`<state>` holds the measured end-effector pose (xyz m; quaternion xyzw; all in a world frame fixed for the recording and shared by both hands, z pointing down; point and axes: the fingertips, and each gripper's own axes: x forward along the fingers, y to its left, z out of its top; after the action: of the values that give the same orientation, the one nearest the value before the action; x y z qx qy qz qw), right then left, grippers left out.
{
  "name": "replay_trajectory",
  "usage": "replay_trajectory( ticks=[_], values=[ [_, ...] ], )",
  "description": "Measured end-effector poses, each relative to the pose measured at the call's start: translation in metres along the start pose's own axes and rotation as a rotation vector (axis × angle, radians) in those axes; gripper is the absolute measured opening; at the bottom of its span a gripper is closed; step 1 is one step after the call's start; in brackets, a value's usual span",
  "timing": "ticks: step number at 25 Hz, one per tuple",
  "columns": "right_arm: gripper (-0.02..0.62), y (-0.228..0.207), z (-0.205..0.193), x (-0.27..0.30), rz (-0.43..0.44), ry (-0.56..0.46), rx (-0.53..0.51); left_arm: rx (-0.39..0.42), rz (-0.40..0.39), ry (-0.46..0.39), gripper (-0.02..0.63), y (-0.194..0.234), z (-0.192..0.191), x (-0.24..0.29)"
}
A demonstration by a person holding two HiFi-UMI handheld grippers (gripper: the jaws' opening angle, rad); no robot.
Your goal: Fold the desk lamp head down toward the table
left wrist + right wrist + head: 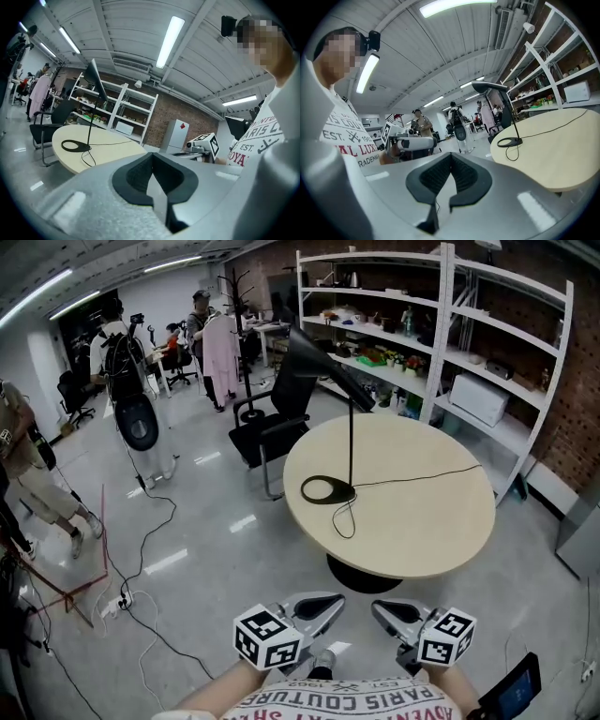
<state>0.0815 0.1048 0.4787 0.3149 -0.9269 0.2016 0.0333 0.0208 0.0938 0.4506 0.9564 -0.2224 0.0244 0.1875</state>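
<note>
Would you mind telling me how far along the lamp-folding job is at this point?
Nothing is done yet: the desk lamp head sits high on its upright stem over the round table. Nothing is in hand: the left gripper and right gripper are shut, empty, and short of the table. Still left: reaching the lamp and folding its head down.

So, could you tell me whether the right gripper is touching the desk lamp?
Apart. The head view shows the right gripper near the person's body, well short of the table where the desk lamp stands.
</note>
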Motion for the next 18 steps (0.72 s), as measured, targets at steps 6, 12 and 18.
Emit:
replay_trajectory(
  ticks=[6,12,18],
  values=[
    [0.002,-0.065,0.043,0.061,-0.01,0.009,0.011,-0.036,0.028,-0.011,0.002,0.094,0.044,0.03],
    [0.002,-0.11,0.074,0.108,-0.012,-0.001,-0.013,0.027,0.027,-0.015,0.002,0.155,0.085,0.05],
    [0.002,-0.141,0.098,0.129,-0.038,-0.037,-0.029,0.055,0.03,-0.015,0.002,0.189,0.109,0.06]
  ],
)
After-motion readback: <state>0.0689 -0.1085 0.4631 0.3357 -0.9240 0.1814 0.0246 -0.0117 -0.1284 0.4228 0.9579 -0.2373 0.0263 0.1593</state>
